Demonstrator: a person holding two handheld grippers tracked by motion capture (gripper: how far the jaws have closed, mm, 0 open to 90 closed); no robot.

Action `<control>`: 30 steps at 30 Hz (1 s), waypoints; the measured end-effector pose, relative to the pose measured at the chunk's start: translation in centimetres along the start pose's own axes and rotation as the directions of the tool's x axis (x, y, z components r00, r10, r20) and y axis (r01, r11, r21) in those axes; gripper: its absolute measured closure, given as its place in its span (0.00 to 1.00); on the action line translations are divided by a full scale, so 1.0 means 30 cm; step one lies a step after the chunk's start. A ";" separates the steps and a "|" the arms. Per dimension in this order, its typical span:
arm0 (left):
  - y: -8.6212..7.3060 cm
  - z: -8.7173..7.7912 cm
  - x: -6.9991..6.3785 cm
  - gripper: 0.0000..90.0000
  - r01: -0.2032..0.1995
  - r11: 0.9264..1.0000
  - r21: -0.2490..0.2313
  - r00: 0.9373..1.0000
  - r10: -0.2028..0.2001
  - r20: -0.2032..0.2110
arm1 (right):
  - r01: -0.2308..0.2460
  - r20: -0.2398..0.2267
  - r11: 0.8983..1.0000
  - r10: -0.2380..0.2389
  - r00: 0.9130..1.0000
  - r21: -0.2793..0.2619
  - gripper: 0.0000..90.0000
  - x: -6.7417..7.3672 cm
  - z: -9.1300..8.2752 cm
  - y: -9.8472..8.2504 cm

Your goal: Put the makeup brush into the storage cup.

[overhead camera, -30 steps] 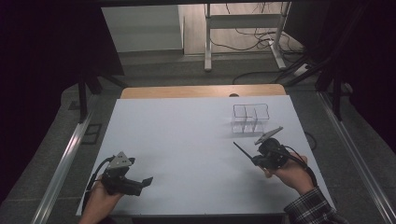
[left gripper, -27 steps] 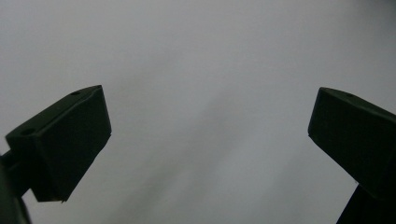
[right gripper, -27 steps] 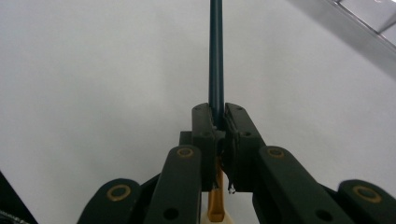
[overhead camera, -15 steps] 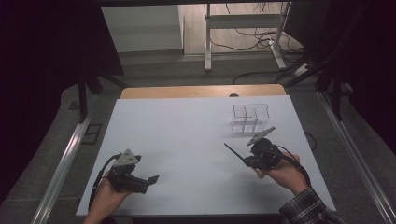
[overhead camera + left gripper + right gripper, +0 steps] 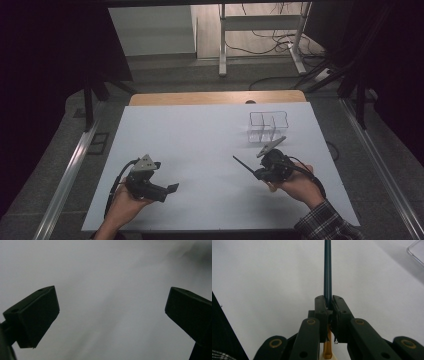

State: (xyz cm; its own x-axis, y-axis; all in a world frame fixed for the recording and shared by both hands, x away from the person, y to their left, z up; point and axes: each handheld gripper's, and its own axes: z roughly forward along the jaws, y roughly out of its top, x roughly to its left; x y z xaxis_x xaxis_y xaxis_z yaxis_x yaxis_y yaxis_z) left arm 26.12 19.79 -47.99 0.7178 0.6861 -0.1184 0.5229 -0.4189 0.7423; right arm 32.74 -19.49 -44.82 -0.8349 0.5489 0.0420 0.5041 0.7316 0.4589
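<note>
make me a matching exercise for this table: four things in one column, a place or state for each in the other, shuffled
Things:
1. left tongs
2. right tongs
3. clear divided box
4. dark thin rod

States:
a. stands at the far right of the white table
b. open, nothing between them
c. sticks out past the jaw tips
d. shut on a thin stick

Pairs: 1-b, 2-d, 3-a, 4-c

A thin dark pen point(image 5: 327, 270), slim and straight, is clamped near its rear end between the closed jaws of the right gripper point(image 5: 264, 171). A yellow-gold part shows at its rear. It points out toward the desk's middle, its tip above the white surface.
</note>
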 end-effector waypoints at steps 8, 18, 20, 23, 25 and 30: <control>0.042 0.048 -0.012 0.00 -0.038 0.999 0.014 0.999 0.037 0.019 | 0.026 -0.020 1.000 -0.026 0.999 0.009 0.93 0.021 0.010 0.023; 0.081 0.097 -0.041 0.00 -0.088 0.996 0.027 0.995 0.087 0.053 | 0.064 -0.048 0.998 -0.063 0.997 0.025 0.93 0.051 0.025 0.060; 0.084 0.101 -0.044 0.00 -0.093 0.995 0.028 0.994 0.091 0.058 | 0.072 -0.056 0.997 -0.071 0.996 0.029 0.93 0.061 0.030 0.070; 0.096 0.115 -0.054 0.00 -0.106 0.994 0.031 0.992 0.104 0.065 | 0.093 -0.066 0.995 -0.091 0.994 0.036 0.93 0.073 0.039 0.087; 0.099 0.121 -0.056 0.00 -0.114 0.993 0.034 0.992 0.111 0.067 | 0.097 -0.069 0.995 -0.094 0.993 0.038 0.93 0.077 0.042 0.091; 0.115 0.145 -0.069 0.00 -0.130 0.991 0.040 0.989 0.127 0.079 | 0.120 -0.088 0.991 -0.115 0.989 0.053 0.93 0.102 0.063 0.117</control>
State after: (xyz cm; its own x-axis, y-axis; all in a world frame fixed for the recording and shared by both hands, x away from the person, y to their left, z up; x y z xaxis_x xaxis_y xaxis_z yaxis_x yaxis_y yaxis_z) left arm 28.43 14.34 -48.06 0.8124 0.5783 -0.0750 0.4429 -0.5283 0.7244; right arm 32.37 -14.48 -44.74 -0.9036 0.4231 0.0664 0.4109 0.8128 0.4128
